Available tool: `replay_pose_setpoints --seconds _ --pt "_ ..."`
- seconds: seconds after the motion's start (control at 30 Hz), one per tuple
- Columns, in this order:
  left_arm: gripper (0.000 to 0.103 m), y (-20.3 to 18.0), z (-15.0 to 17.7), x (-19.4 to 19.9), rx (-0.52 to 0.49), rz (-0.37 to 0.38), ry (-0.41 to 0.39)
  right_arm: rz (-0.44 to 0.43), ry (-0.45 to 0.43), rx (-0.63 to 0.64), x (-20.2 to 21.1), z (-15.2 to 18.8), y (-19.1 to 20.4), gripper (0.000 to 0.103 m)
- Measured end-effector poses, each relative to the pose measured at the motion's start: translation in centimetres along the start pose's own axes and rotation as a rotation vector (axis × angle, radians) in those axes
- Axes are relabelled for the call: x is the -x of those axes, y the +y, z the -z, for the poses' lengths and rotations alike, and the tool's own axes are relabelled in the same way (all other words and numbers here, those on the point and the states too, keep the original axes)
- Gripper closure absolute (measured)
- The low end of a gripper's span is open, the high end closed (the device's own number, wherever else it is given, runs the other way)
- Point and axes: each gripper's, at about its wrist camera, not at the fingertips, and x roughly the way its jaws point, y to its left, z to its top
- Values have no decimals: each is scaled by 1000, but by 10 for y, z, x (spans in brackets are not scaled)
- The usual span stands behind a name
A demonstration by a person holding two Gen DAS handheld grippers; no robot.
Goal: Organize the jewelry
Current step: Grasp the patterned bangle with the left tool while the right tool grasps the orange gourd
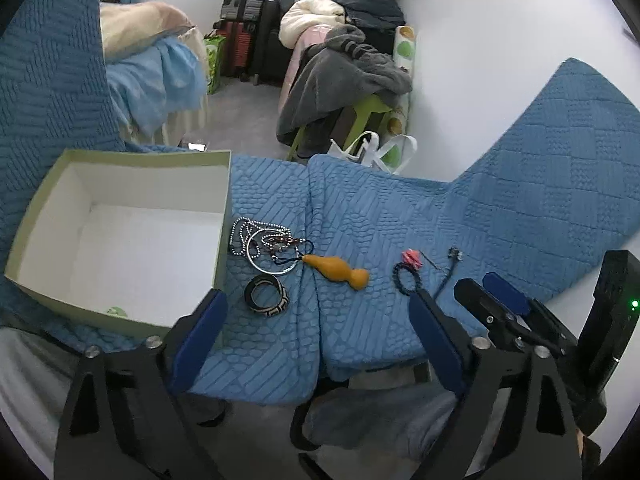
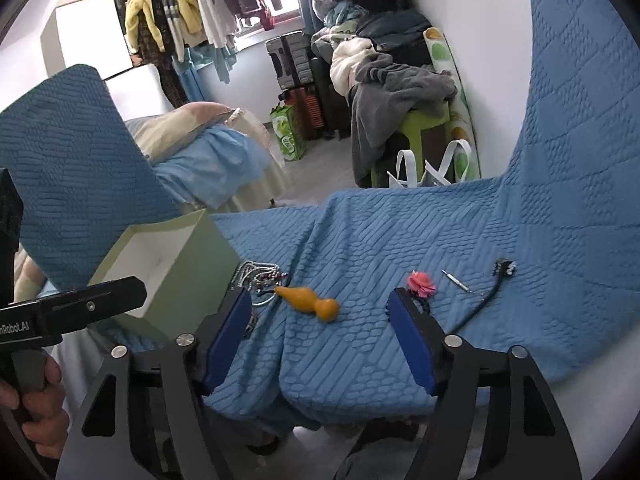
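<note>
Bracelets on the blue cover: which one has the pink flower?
The thin black beaded loop right of the gourd; the wide patterned bangle and silver hoop near the box lack one.

A blue quilted cover (image 2: 380,240) spreads over the seat and up the wall. Beyond it, a grey blanket (image 2: 396,92) slumps over a green stool (image 2: 420,128), suitcases (image 2: 296,60) stack by the window, clothes (image 2: 176,12) hang on a rail, and a white tote bag (image 1: 372,150) sits on the floor.
</note>
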Motion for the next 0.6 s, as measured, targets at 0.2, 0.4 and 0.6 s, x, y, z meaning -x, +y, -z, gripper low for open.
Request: replay_pose_setpoints --seconds 0.2,0.4,0.6 --pt "32 2 7 -34 -3 4 51 -96 22 15 -28 2 -11 50" --pt "49 -5 14 -57 -53 7 90 -145 60 28 -60 -5 -16 52" --pt "68 -10 16 -80 -97 -17 119 -186 172 52 -100 -1 -17 55"
